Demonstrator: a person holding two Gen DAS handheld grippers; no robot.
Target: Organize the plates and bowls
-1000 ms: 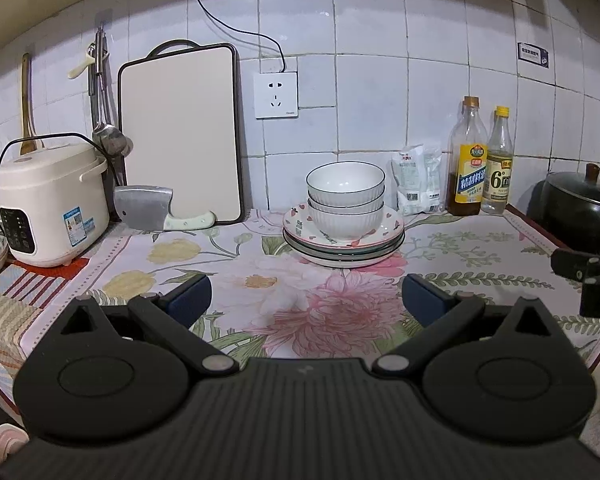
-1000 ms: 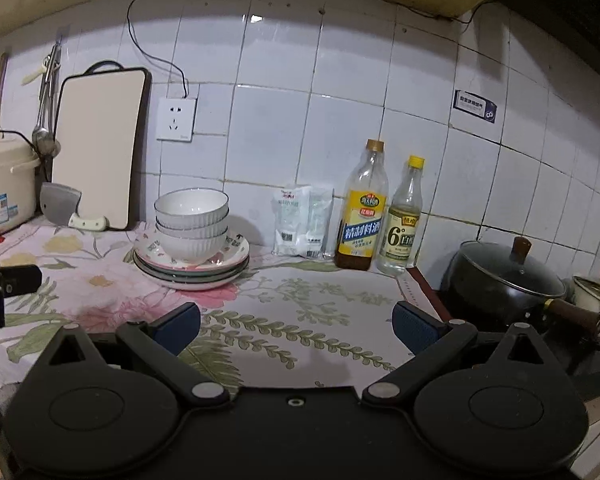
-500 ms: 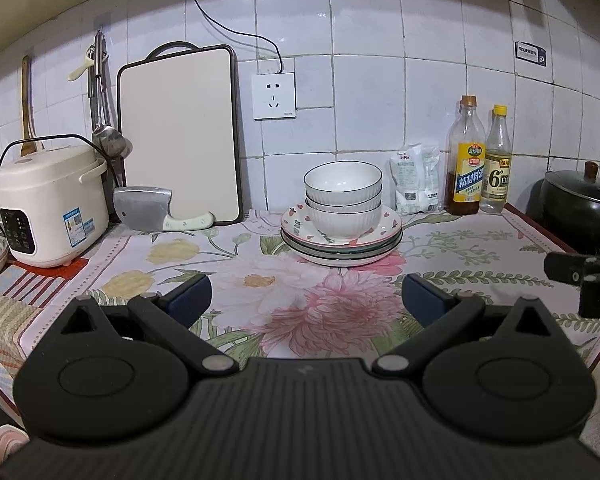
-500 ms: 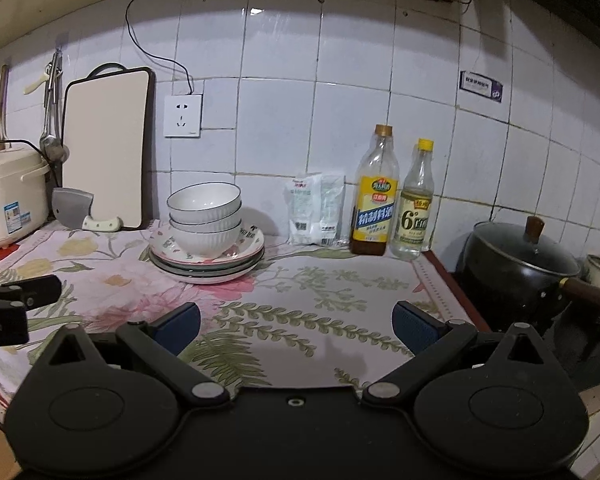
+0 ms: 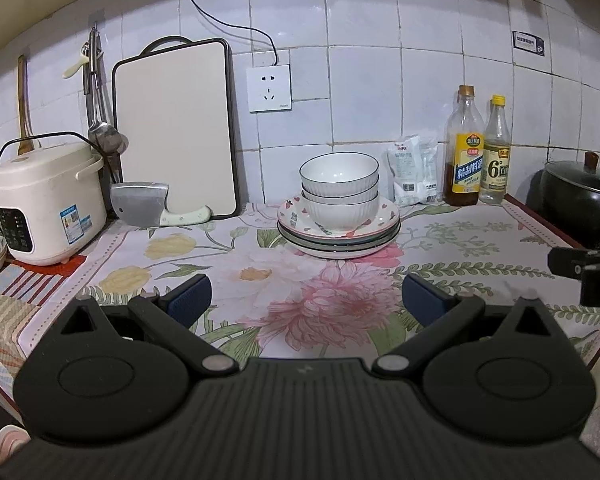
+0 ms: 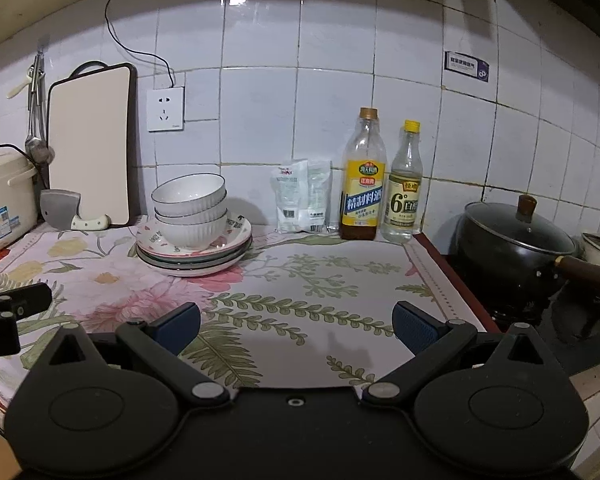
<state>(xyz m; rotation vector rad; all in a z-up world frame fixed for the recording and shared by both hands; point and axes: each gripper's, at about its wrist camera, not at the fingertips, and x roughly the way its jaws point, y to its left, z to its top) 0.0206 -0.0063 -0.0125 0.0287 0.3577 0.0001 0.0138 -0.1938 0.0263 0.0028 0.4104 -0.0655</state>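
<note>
Bowls stacked on plates, rear centre of counter.

Three white ribbed bowls (image 5: 339, 190) with thin dark rims, nested upright, open side up, empty top bowl; the stack leans slightly in the right wrist view. They sit on a stack of shallow plates (image 5: 300, 232): top plate white with small pink heart pattern, the lower ones dark-edged; their number is unclear. Pile rests on the floral-covered counter (image 5: 260, 272), near the tiled wall.

Home kitchen: rice cooker (image 5: 48, 204) sitting on floral-covered worktop (image 5: 260, 268), cleaver (image 5: 148, 205) leaning against cutting board (image 5: 174, 128), tiled wall (image 6: 340, 120) backing sauce bottles (image 6: 362, 184), black pot (image 6: 512, 248) resting on stove.
</note>
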